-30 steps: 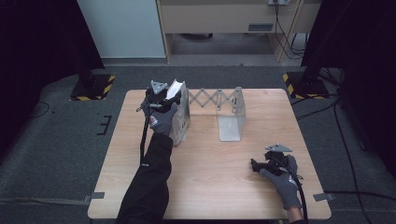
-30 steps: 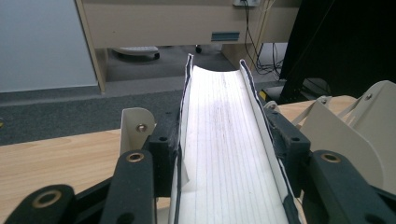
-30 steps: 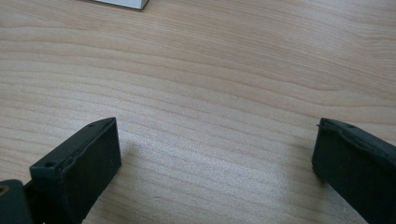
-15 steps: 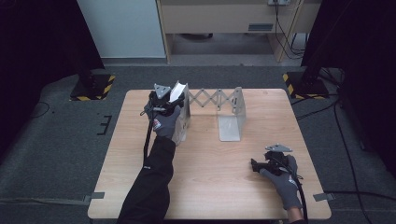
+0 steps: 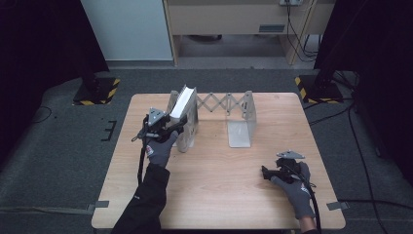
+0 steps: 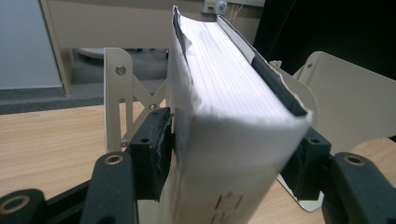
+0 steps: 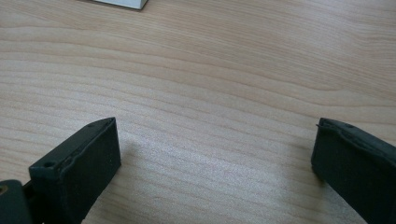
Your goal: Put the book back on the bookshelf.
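Change since earlier: left gripper [image 5: 176, 125] and its book [image 5: 183, 101] have drawn back from the far edge toward the person, and the book now leans, top tipped away from the gripper; right gripper [image 5: 271, 173] has stayed put.
Left gripper state: pinching the book [image 6: 233, 135] across its thickness, one pad on each cover, low on the volume.
Book position: between the jaws, page edges facing up, bottom edge at or just above the worktop [image 5: 214, 180]; contact cannot be told.
Rack: metal expanding book rack [image 5: 221, 103] just beyond the left gripper; one upright plate [image 6: 114, 93] on one side of the book, a rounded plate [image 6: 348, 105] on the other.
Far plate: second bookend foot [image 5: 240, 127] well off to the gripper's right, joined by the scissor links.
Right gripper state: jaws spread wide over bare wood [image 7: 210, 93], holding nothing, resting near the person's edge, well apart from the rack.
Step in hand, as judged: seating or withdrawing the book at the rack's left slot.
Doing it well: keep the squeeze even so the covers do not slide; bring the book upright before moving it along the plates; guide it parallel to the plates so corners do not catch.
Risk: the light rack may shift, so the free gripper could steady it.
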